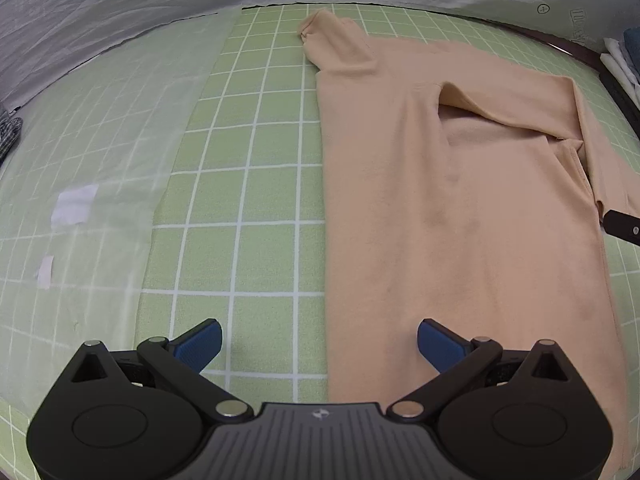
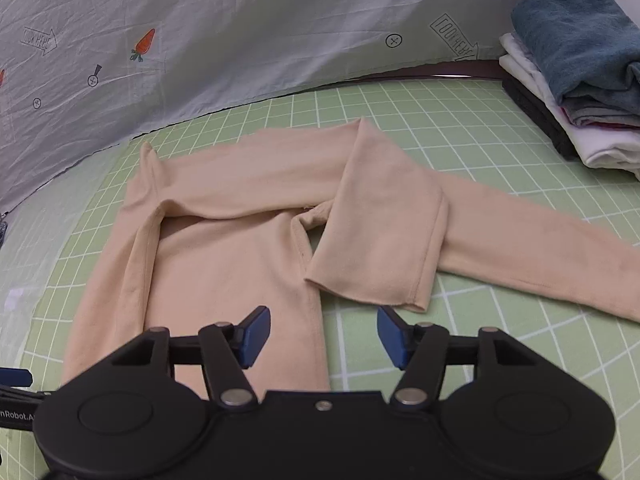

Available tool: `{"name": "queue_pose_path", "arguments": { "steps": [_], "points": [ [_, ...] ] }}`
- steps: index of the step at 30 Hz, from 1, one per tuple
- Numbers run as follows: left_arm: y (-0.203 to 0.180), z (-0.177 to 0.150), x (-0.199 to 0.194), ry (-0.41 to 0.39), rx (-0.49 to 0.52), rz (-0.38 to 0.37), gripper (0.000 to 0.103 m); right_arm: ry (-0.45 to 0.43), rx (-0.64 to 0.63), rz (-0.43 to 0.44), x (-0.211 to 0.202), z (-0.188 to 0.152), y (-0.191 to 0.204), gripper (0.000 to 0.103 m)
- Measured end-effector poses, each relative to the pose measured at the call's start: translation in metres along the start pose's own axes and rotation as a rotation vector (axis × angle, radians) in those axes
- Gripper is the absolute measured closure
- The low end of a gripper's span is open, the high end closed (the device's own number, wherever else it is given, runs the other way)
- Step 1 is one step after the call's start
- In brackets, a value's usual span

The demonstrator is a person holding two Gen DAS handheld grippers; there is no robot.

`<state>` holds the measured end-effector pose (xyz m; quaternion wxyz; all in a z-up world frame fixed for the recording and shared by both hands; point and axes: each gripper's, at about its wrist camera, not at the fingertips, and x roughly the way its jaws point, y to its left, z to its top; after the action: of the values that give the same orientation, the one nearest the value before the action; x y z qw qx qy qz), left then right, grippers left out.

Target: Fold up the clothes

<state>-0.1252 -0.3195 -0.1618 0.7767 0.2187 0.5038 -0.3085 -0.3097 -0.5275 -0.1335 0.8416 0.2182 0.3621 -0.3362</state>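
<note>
A peach long-sleeved top [image 1: 440,220] lies flat on the green grid mat [image 1: 256,200]. In the right wrist view the top [image 2: 224,272] has one sleeve [image 2: 372,232] folded across its upper part and down, cuff toward me. The other sleeve [image 2: 560,256] stretches out to the right. My left gripper [image 1: 320,344] hovers open over the top's left edge, nothing between its blue pads [image 1: 200,344]. Just above the top's lower right edge, my right gripper [image 2: 324,336] is open and holds nothing.
A stack of folded clothes [image 2: 572,80] with a blue towel on top stands at the mat's far right. A white printed sheet [image 2: 240,20] hangs behind. A translucent plastic sheet [image 1: 100,160] covers the mat's left part; a checked cloth [image 1: 8,132] lies at the left edge.
</note>
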Motion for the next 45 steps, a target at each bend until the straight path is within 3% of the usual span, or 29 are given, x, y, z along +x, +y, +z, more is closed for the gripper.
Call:
{"name": "queue_pose_path", "arguments": {
  "steps": [10,12,15,19,26,34,45],
  "points": [
    [-0.014,0.021,0.015,0.033,0.024,0.030,0.000,-0.005,0.002,-0.037,0.036,0.026,-0.008,0.061],
    [-0.012,0.022,0.016,0.038,0.021,0.025,0.000,0.005,0.013,-0.032,0.040,0.026,-0.009,0.085],
    [-0.012,0.022,0.014,0.037,0.030,0.031,0.000,-0.027,0.051,-0.010,0.035,0.025,-0.013,0.098],
    [-0.012,0.018,0.012,0.032,0.039,0.021,0.000,-0.108,0.013,0.013,0.012,0.025,-0.005,0.099],
    [-0.012,-0.003,-0.009,-0.003,0.057,-0.019,0.000,-0.171,-0.116,0.066,-0.025,0.015,0.029,0.100],
    [0.010,-0.036,-0.029,-0.017,0.047,-0.042,0.000,-0.142,-0.241,0.166,-0.056,-0.018,0.079,0.100],
    [0.048,-0.069,-0.041,-0.004,0.019,-0.056,0.000,-0.079,-0.317,0.229,-0.086,-0.070,0.125,0.100]
  ]
}}
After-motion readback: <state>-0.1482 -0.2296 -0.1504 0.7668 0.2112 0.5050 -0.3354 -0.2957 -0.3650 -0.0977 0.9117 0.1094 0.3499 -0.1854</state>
